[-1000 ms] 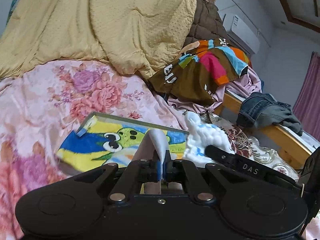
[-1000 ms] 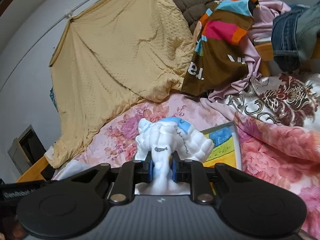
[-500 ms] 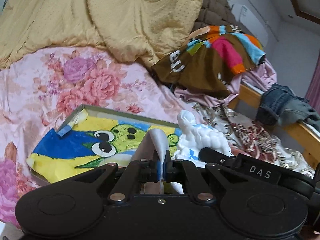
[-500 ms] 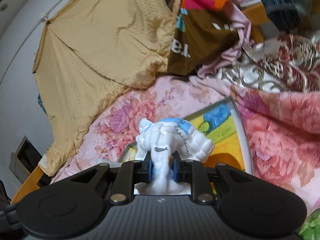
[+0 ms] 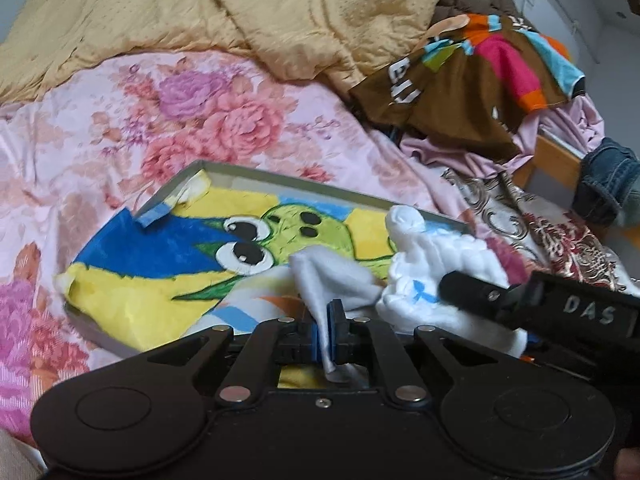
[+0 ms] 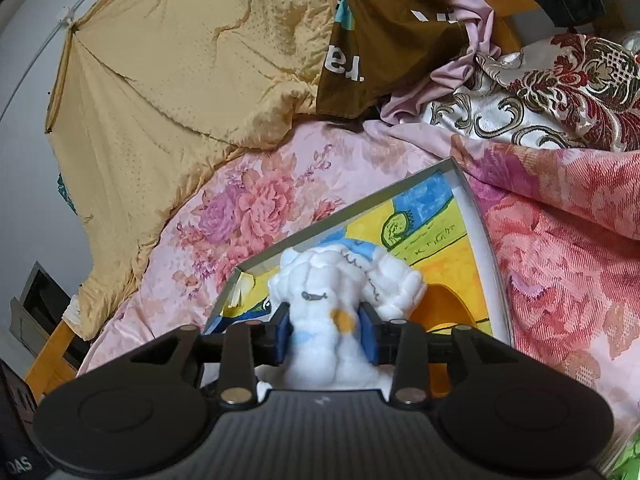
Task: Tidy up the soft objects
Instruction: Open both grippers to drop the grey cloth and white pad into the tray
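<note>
Lower together into the shallow grey tray [image 5: 248, 173] with its cartoon-print towel [image 5: 168, 264], left gripper [image 5: 329, 326] pinched tight on the white fleece flap [image 5: 328, 276], right gripper [image 6: 326, 332] clamped on the fluffy white plush [image 6: 344, 276], releasing only once settled.

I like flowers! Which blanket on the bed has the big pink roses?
The pale pink blanket under the tray; the yellow quilt behind it is plain.

Both grippers sit low and near: the left gripper [image 5: 329, 334] pinched nearly closed, the right gripper [image 6: 326, 330] clamped wider.
</note>
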### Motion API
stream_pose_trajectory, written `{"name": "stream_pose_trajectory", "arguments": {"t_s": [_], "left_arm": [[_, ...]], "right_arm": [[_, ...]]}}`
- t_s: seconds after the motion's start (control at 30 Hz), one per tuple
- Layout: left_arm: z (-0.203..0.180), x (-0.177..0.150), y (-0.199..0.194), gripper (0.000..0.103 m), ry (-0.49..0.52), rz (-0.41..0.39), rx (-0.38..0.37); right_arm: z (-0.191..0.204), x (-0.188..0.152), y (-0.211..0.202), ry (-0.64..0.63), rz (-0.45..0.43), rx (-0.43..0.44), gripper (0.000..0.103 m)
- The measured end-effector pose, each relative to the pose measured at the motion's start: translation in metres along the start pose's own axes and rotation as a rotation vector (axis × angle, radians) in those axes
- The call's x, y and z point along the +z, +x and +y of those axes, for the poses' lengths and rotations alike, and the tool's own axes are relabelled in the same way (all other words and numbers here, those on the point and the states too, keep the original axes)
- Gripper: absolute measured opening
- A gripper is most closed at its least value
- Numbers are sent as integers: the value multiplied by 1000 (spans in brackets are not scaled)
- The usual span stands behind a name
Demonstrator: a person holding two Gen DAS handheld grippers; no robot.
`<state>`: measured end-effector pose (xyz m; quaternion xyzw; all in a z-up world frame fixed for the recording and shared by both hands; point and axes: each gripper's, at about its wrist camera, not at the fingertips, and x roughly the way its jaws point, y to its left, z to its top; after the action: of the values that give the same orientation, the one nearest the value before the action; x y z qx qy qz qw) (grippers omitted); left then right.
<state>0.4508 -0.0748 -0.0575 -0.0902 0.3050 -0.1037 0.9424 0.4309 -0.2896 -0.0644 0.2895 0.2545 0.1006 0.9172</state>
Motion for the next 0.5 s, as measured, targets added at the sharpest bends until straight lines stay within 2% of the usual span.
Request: {"name": "stream_pose_trajectory", "arguments": {"t_s": [0.03, 0.13, 0.23, 0.3, 0.33, 0.4, 0.5], "left_arm": [[2, -2, 1, 7, -6, 7, 7], [5, -3, 2, 10, -21, 9, 13], [6, -3, 1, 17, -29, 9, 28], [8, -2, 0, 27, -44, 15, 50], [9, -2, -1, 30, -56, 18, 58], [13, -2, -5, 42, -83, 20, 72], [18, 0, -13, 51, -105, 11, 91]], "right_arm": [[-1, 0, 0, 3, 2, 0, 41], [-2, 1, 0, 11, 4, -1, 52], [-1, 1, 0, 8, 4, -15, 60], [0, 2, 0, 6, 4, -26, 70], [0, 2, -1, 7, 3, -28, 72], [1, 3, -2, 8, 7, -26, 78], [4, 6, -6, 11, 8, -23, 87]]}}
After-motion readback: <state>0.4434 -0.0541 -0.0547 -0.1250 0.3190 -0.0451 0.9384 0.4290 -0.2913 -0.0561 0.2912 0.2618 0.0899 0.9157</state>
